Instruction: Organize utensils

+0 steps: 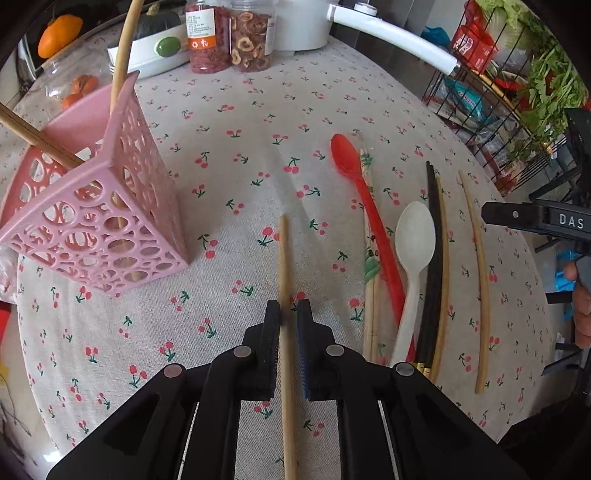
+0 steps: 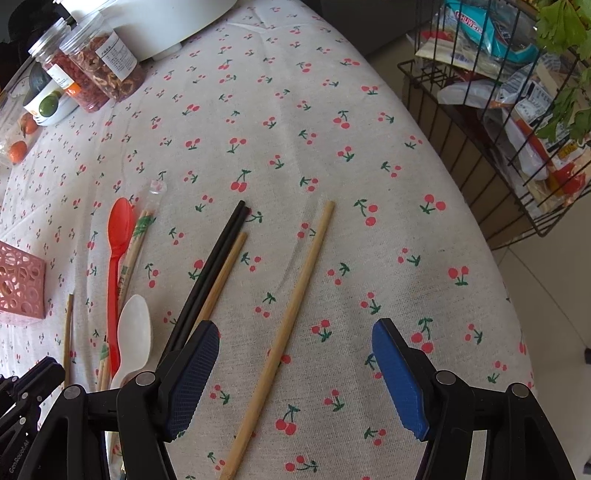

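My left gripper (image 1: 287,308) is shut on a wooden chopstick (image 1: 283,254) and holds it above the tablecloth, right of the pink perforated utensil basket (image 1: 99,221), which holds two wooden sticks. On the cloth to the right lie a red spoon (image 1: 364,218), a white spoon (image 1: 413,251), wrapped chopsticks (image 1: 369,295), black chopsticks (image 1: 432,258) and two wooden chopsticks (image 1: 478,280). My right gripper (image 2: 295,332) is open above a wooden chopstick (image 2: 288,321). The red spoon (image 2: 118,258), white spoon (image 2: 133,332) and black chopsticks (image 2: 210,273) lie to its left.
Two jars of dried food (image 1: 229,33), a white appliance with a handle (image 1: 388,33) and fruit (image 1: 59,35) stand at the far side. A black wire rack (image 2: 517,122) with packets and greens stands off the table's right edge.
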The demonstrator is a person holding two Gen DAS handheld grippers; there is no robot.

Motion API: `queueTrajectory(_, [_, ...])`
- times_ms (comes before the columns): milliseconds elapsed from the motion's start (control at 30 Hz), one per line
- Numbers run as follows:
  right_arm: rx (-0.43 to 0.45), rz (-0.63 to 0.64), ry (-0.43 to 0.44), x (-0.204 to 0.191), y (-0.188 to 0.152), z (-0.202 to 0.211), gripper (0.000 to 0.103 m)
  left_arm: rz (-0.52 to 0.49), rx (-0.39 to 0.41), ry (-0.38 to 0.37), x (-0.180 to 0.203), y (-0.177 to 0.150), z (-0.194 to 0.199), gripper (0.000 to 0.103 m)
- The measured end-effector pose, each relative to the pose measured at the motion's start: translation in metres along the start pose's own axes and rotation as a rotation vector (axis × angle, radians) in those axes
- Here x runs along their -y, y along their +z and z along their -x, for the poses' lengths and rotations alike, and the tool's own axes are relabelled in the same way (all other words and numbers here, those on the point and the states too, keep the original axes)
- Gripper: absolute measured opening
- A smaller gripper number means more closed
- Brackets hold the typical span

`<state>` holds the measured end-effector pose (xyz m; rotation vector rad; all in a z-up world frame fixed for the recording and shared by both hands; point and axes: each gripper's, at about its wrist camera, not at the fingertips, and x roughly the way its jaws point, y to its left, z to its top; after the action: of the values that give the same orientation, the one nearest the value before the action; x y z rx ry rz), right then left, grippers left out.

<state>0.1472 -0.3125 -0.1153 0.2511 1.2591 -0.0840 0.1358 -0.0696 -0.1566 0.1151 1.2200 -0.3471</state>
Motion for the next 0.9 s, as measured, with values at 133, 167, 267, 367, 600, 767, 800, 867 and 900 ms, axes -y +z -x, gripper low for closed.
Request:
queueTrajectory(133, [-0.01,0.001,-0.008,0.002,0.003,-0.006,0.074,-0.036,0.043,0.049,0.004,-0.002,-0.001,0.011])
queueTrajectory(167, [-0.009,0.004,-0.012,0.001,0.003,-0.007,0.074,-0.053,0.043,0.06,0.006,-0.002,-0.001,0.01])
queueTrajectory(267, [0.022,0.011,-0.042,0.0,0.007,-0.012,0.073,-0.045,0.045,0.081,0.006,-0.004,0.001,0.006])
queueTrajectory(367, [0.056,0.046,-0.12,-0.004,0.013,-0.022,0.064,-0.04,0.1,0.115,0.003,-0.008,0.016,0.006])
queueTrajectory(600, [0.078,0.094,-0.135,-0.013,0.015,-0.032,0.015,-0.002,0.191,0.062,-0.008,-0.021,0.069,0.006])
queueTrajectory(767, [0.087,0.123,-0.137,-0.018,0.012,-0.032,0.005,0.061,0.227,0.03,-0.028,-0.035,0.096,0.006])
queueTrajectory(800, [0.084,0.115,-0.118,-0.017,0.011,-0.031,0.005,0.071,0.237,0.022,-0.03,-0.038,0.102,0.006])
queueTrajectory(867, [0.101,0.118,-0.1,-0.021,0.007,-0.022,0.005,0.081,0.259,0.014,-0.036,-0.042,0.115,0.006])
queueTrajectory(900, [0.12,0.123,-0.102,-0.022,0.005,-0.015,0.005,0.084,0.275,0.013,-0.038,-0.043,0.121,0.006])
